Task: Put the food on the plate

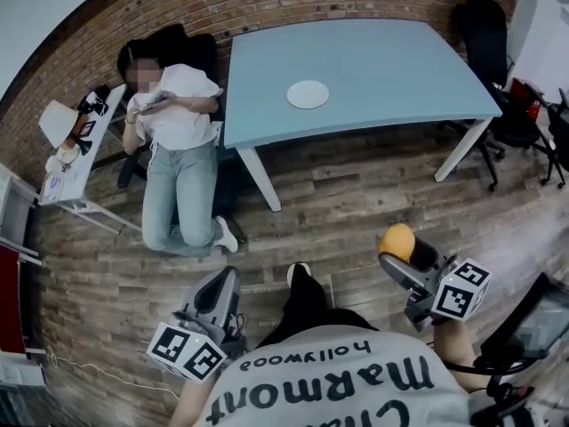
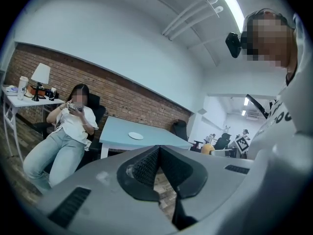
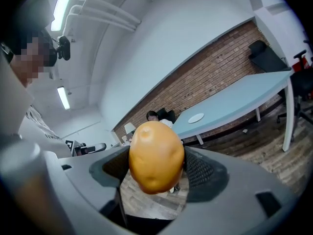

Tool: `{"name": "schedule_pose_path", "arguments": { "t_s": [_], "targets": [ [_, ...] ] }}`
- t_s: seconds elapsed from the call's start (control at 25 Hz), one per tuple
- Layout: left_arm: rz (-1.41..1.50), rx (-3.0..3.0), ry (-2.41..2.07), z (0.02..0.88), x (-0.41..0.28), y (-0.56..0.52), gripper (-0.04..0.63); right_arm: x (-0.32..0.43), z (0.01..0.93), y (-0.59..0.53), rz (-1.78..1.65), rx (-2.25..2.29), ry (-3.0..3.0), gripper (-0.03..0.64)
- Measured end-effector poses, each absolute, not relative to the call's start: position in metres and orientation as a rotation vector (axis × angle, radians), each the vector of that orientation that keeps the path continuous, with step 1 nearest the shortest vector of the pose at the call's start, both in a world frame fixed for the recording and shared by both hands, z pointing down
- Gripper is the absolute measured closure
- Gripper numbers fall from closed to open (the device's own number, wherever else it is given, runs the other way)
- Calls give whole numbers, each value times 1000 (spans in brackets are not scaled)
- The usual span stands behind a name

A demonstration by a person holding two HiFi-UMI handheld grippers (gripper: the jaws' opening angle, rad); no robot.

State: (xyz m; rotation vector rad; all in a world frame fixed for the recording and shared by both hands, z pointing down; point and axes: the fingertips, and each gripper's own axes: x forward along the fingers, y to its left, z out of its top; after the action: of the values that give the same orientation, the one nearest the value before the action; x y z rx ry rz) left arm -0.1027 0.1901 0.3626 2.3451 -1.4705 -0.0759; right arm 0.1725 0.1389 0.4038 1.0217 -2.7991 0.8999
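Right hand-held gripper [image 1: 399,249] pinching the yellow food [image 1: 396,239], near-right; plate [image 1: 308,94] sits far & slightly left on table [image 1: 391,56]; left hand-held gripper [image 1: 228,280] pressed together, empty.

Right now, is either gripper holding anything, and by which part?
The right gripper holds the yellow-orange food, jaws pressing its opposite sides at mid-body. The left gripper is shut, empty.

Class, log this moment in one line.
right gripper: shut on round orange-yellow food | left gripper: shut, empty | round white plate: bare, on pale-blue table
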Motion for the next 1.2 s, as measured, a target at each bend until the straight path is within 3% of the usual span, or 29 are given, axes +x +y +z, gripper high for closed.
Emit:
{"name": "schedule_pose_path", "arguments": {
  "t_s": [1.2],
  "targets": [
    [-93, 2375, -1202, 366, -165, -98, 589, 90, 401, -96, 943, 1151, -2671, 291]
  ]
}}
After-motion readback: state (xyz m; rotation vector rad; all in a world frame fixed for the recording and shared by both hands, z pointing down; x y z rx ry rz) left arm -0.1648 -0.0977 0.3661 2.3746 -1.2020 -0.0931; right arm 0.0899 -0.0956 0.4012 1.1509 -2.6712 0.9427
